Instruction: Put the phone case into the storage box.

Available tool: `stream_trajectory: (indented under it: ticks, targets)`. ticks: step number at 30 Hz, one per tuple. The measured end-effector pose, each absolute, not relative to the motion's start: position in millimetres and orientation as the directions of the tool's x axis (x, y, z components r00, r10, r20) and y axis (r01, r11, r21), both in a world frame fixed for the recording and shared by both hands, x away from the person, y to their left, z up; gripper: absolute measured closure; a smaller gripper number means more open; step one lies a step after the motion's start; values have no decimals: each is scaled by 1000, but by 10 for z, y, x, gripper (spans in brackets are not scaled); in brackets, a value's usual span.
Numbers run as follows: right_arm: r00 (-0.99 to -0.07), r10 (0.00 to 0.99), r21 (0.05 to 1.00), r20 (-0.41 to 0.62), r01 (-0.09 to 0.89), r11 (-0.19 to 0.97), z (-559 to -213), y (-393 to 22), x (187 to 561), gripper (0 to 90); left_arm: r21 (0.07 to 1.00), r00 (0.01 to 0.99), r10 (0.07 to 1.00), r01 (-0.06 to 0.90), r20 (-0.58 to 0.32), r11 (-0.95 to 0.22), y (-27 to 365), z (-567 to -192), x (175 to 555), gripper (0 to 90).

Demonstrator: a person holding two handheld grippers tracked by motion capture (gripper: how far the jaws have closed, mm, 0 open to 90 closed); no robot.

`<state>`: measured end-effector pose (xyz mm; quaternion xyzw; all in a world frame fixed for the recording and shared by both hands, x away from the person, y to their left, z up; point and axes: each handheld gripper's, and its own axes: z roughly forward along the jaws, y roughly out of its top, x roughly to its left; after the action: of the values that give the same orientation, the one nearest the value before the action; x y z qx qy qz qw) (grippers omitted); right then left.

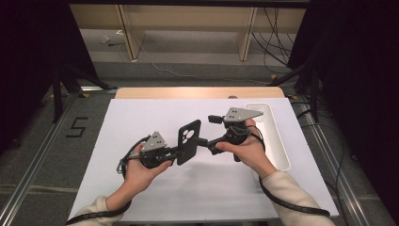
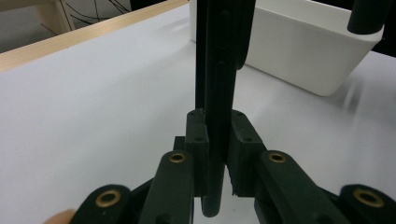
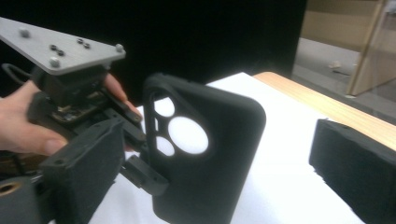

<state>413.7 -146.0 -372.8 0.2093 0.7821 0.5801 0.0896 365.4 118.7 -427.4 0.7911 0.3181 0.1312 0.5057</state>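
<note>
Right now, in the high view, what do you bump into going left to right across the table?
Left hand-held gripper → black phone case → right hand-held gripper → white bin.

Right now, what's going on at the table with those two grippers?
A person works over a white table with a gripper in each hand. The left gripper is clamped on the edge of a black phone case, holding it upright above the table. The right gripper sits just beside the case with its jaws wide open, pressing on nothing. A white bin stands at the table's right edge.
</note>
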Motion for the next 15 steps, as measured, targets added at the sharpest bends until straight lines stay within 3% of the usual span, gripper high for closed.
stream_trajectory:
  ticks: [15]
  targets:
    - [-858, 507, 956, 86, 214, 200, -3785, -1387, 4069, 8, 892, 734, 668, 378, -125, -248, 1057, -4238, 3684, 800]
